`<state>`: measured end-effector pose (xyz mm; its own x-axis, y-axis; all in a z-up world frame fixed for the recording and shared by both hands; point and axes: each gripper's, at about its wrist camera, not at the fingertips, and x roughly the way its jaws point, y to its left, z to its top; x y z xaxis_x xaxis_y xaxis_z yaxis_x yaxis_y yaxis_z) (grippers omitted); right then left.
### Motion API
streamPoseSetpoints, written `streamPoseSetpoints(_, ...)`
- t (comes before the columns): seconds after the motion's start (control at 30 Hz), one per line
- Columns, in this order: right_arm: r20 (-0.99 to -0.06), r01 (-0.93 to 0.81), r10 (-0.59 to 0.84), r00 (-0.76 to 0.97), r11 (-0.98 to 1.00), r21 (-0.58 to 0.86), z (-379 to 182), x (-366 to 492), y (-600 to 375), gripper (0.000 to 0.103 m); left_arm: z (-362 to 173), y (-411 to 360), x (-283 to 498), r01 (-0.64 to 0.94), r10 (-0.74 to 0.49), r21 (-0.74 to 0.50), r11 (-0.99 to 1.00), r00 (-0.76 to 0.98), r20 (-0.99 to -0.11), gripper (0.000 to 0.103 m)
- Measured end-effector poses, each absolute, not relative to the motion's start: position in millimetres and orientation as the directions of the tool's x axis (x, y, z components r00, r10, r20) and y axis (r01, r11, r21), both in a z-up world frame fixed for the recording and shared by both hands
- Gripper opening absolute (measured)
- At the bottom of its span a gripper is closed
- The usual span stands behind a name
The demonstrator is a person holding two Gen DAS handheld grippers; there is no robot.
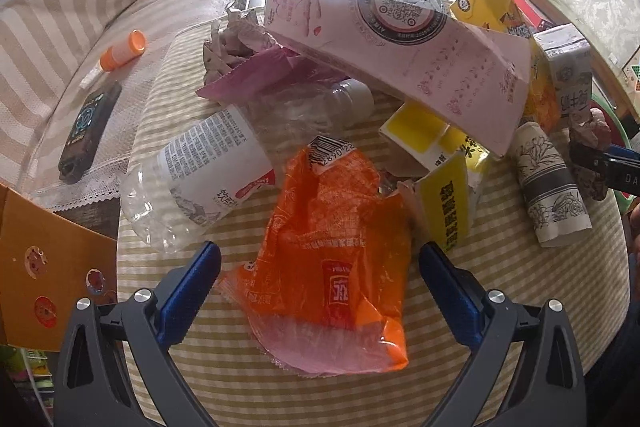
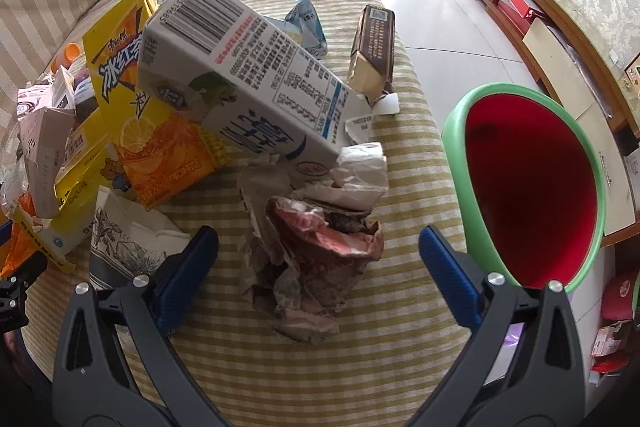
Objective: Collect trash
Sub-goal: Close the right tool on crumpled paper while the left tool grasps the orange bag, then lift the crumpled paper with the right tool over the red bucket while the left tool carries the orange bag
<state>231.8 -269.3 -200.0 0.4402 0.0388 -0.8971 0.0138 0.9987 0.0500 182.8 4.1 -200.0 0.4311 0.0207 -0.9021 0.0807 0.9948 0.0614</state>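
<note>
Left claw (image 1: 320, 259) spread wide over the striped tabletop (image 1: 248, 379), holding nothing — its blue pads flank an orange wrapper (image 1: 332, 267) lying flat, a clear plastic bottle (image 1: 192, 179) just to its left, a pink carton (image 1: 400, 43) tilted on the heap behind. Right claw (image 2: 318, 243) equally wide and empty, bracketing a crumpled reddish wrapper (image 2: 320, 243) with wadded paper around it; white milk carton (image 2: 248, 79) leans just beyond, yellow tea carton (image 2: 152, 107) beside that. Green-rimmed red bin (image 2: 532, 187) stands off the tabletop's right edge, near the right claw. Judged step: lining up grasps, nothing lifted yet. Next calls for lowering and closing on thin, limp film — easy to slip. Bin's base cut off; what lies under the pile is hidden; carton print mostly unreadable
</note>
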Motion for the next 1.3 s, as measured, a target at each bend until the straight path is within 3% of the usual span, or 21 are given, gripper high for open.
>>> streamPoseSetpoints(0.1, -0.898, 0.014, 0.027, 0.438, 0.999, 0.037, -203.7, 231.0, -268.7, 0.092, -201.5, 4.2, 185.5, 0.081, 0.032, 0.075, 0.994, 0.438, -0.899, 0.094)
streamPoseSetpoints(0.17, -0.906, 0.014, 0.035, 0.421, 0.999, 0.046, -206.8, 232.5, -269.3, 0.078, -203.7, 5.9, 186.4, 0.080, 0.024, 0.065, 0.995, 0.429, -0.903, 0.084)
streamPoseSetpoints(0.23, -0.911, 0.011, 0.044, 0.411, 0.999, 0.053, -206.7, 231.8, -269.9, 0.074, -206.1, 4.9, 186.8, 0.082, 0.017, 0.056, 0.995, 0.419, -0.908, 0.072)
streamPoseSetpoints(0.47, -0.909, 0.007, 0.064, 0.412, 0.997, 0.074, -203.8, 223.0, -267.1, 0.054, -202.5, 1.6, 176.8, 0.082, 0.008, 0.047, 0.996, 0.428, -0.904, 0.065)
streamPoseSetpoints(1.3, -0.822, -0.047, 0.171, 0.543, 0.984, 0.173, -117.9, 159.5, -264.6, 0.050, -131.0, 4.0, 116.1, 0.045, -0.015, 0.013, 0.999, 0.564, -0.826, 0.064)
